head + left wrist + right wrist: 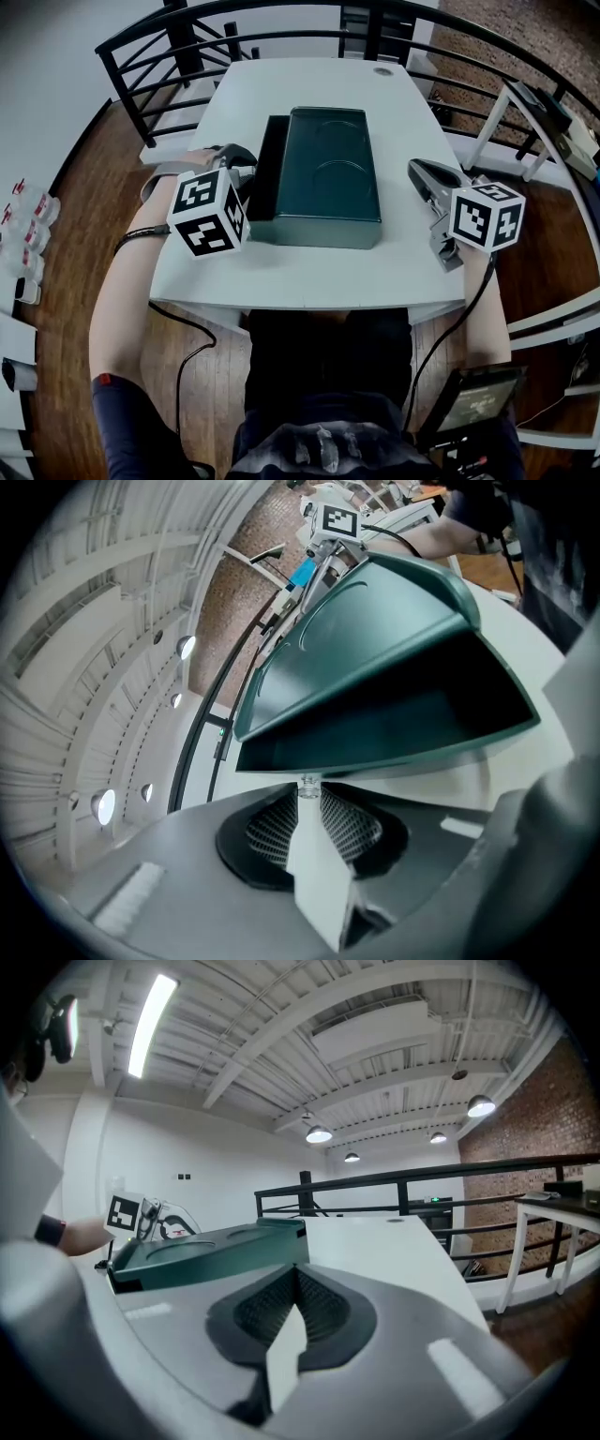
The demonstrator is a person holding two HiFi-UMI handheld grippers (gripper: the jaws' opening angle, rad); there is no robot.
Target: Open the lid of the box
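A dark green box point(323, 173) lies on the white table point(309, 272). Its lid point(375, 639) is tilted up along the left side, and a dark gap shows beneath it. My left gripper point(247, 171) is shut, with its tips right at the raised left rim of the lid point(307, 782) and nothing visibly between the jaws. The right gripper point(417, 169) is also shut and holds nothing. It rests low over the table to the right of the box point(206, 1251), apart from it.
A black railing point(281, 37) curves round the table's far side and both ends. The table has a cable hole point(382, 70) at the far edge. A white side table point(553, 112) stands to the right, a tablet point(473, 398) sits near my right elbow, and bottles point(23, 225) are on the wooden floor at left.
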